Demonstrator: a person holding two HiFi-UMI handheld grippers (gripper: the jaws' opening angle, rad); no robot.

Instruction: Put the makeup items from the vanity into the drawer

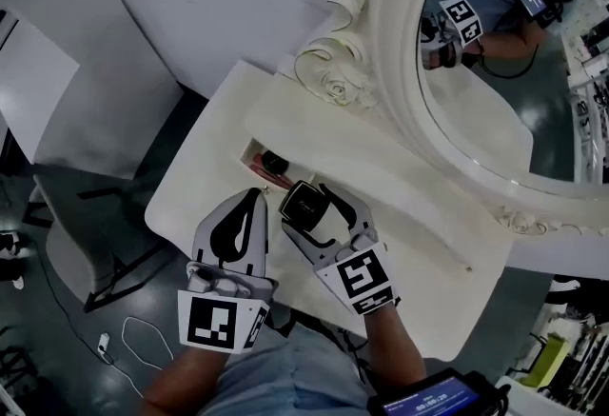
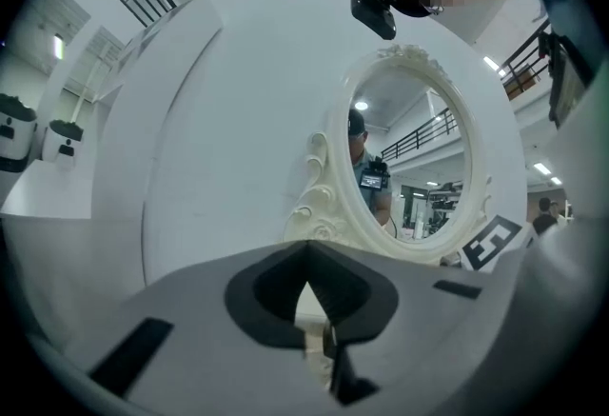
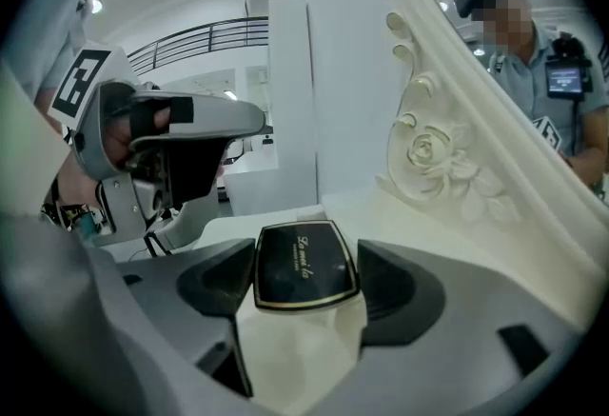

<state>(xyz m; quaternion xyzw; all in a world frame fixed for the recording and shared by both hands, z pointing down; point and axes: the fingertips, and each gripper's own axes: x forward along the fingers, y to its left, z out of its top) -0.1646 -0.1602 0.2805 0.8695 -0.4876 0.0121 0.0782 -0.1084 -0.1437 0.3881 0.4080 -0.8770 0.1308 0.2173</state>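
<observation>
black with a gilt edge, the compact (image 3: pixel 304 264) sits square between the pads of the right gripper (image 1: pixel 310 210). it is pinched by its two side edges with the lid facing up. held flat like that, i judge it is meant to go down level into the drawer rather than tip.

just beside it, the left gripper (image 1: pixel 255 203) has its jaws brought together tip to tip with nothing in them. it is parked over the near edge of the vanity (image 1: pixel 195 181), probably so that it is clear of the carrying hand.

just past the compact, the drawer (image 1: pixel 247 153) stands open in the cream top, with a dark item and something reddish lying in it. the compact hovers close to the opening and is not yet inside, as far as i can tell. beyond that rise the carved rose (image 1: pixel 335 89) of the frame and the oval mirror (image 1: pixel 485 71).

the right gripper view gives the gold script on the lid and the firm side-on grip, but shows no drawer at all. only the head view shows the opening and its contents. the left gripper view looks over its closed tips at the mirror and confirms that nothing lies between them.
</observation>
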